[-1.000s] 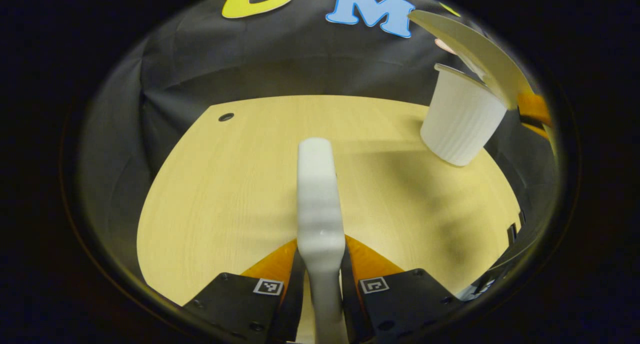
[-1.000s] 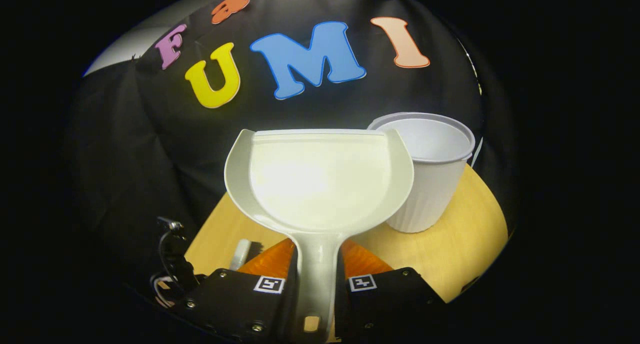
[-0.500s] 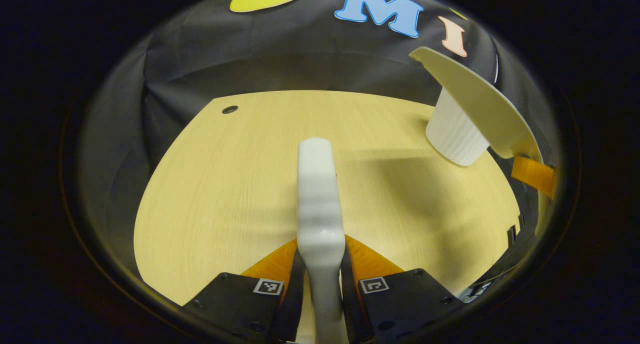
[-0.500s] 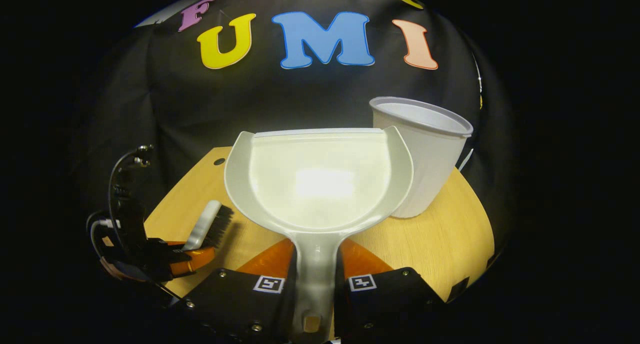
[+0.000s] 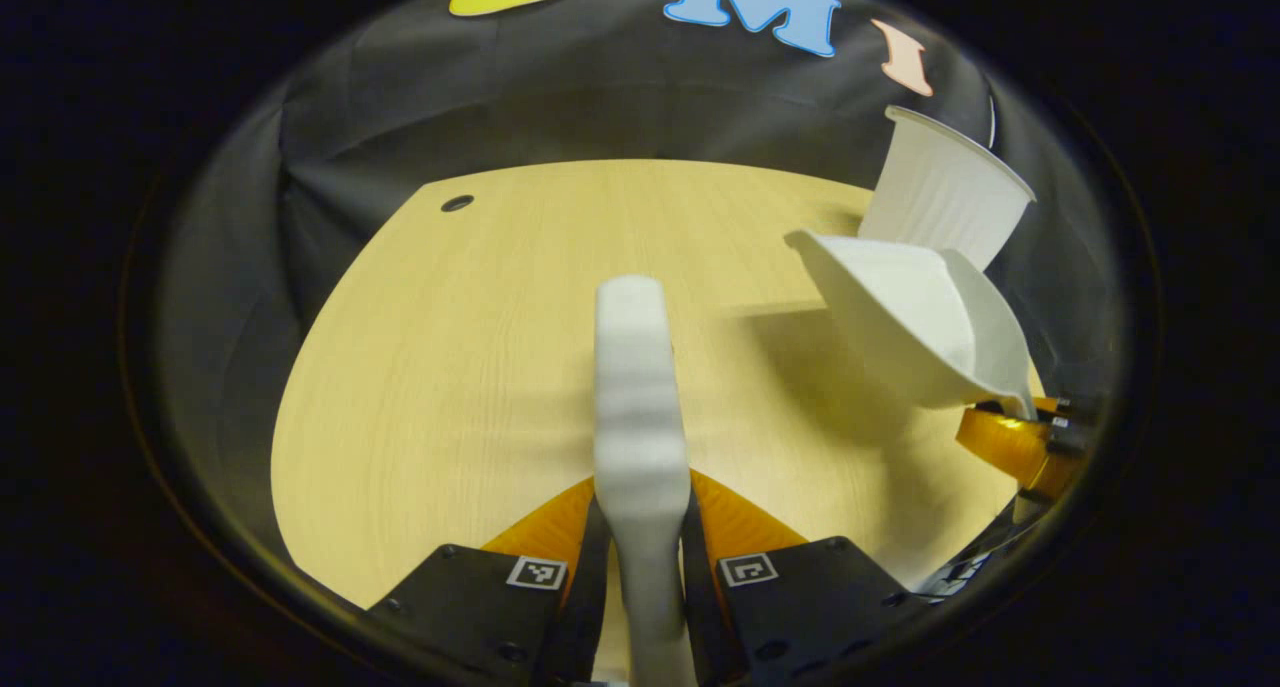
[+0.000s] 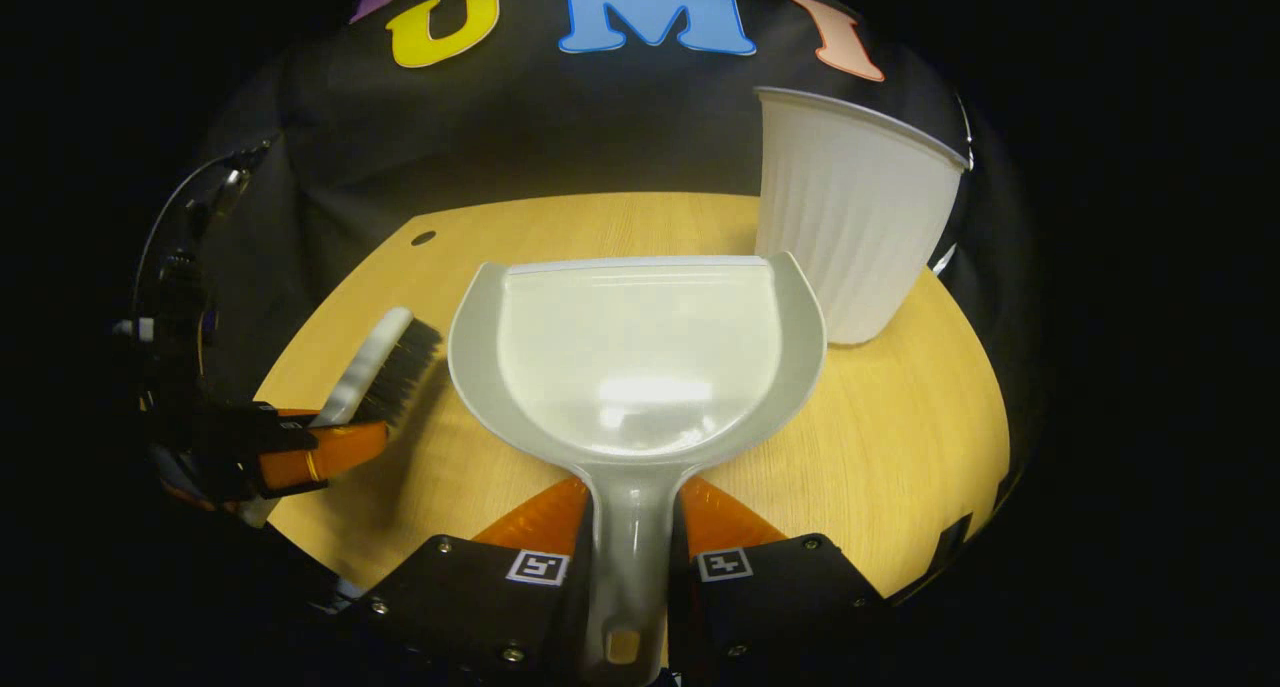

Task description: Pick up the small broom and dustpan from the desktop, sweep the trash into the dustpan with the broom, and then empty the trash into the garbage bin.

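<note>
On the far right of the desk (image 6: 900, 487) we see the white bin (image 6: 850, 227) standing up straight, with its open top up high. Our right gripper (image 6: 628, 512) is squeezed tight on the handle of the dustpan (image 6: 635, 357), with a finger pressing on each side. We can see the pan looks clean inside, with no trash in it, and it sits low over the desk, just left of the bin and a little nearer to us. Our left gripper (image 5: 640, 512) is squeezed tight on the small broom (image 5: 635, 387), gripping its white handle from both sides. From the right gripper view the broom's dark bristles point down toward the desk, near the left side of the pan. We cannot spot any trash on the desk, so we think the dumping is done and both tools just need to be set down. Some things could go wrong from here. The pan's right edge is very close to the bin, so if we swing it to the right we might bump the bin and tip it over, and then the trash would spill back out. The broom and pan are close too, so they could knock together if we move both at once. If we let go too high, the tools could fall and bounce off the desk
</note>
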### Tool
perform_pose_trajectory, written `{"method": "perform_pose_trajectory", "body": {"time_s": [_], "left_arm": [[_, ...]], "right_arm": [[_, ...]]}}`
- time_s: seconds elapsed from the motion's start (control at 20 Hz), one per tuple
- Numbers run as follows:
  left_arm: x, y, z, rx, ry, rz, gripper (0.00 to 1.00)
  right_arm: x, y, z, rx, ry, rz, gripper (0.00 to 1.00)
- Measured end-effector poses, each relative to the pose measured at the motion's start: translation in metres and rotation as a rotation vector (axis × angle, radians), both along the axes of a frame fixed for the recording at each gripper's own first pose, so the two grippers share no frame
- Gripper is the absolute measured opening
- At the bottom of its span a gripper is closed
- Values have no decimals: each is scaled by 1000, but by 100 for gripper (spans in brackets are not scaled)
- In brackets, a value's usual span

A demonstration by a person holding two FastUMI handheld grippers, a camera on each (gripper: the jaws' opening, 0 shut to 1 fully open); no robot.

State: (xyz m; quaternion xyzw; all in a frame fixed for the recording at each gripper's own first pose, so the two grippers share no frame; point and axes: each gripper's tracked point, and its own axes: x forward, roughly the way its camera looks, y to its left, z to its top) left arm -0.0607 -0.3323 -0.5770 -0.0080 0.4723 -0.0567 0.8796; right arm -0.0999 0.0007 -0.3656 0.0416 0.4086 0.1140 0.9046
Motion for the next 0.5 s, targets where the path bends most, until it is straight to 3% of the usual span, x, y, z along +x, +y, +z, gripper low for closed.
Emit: {"method": "perform_pose_trajectory", "body": {"time_s": [0.25,0.5], "left_arm": [[1,2,-13,7,40,10,43],[10,7,-20,23,59,4,41]], "right_arm": [[-15,-4,-27,-2,106,-16,32],[-20,-4,-37,-3,134,-31,32]]}}
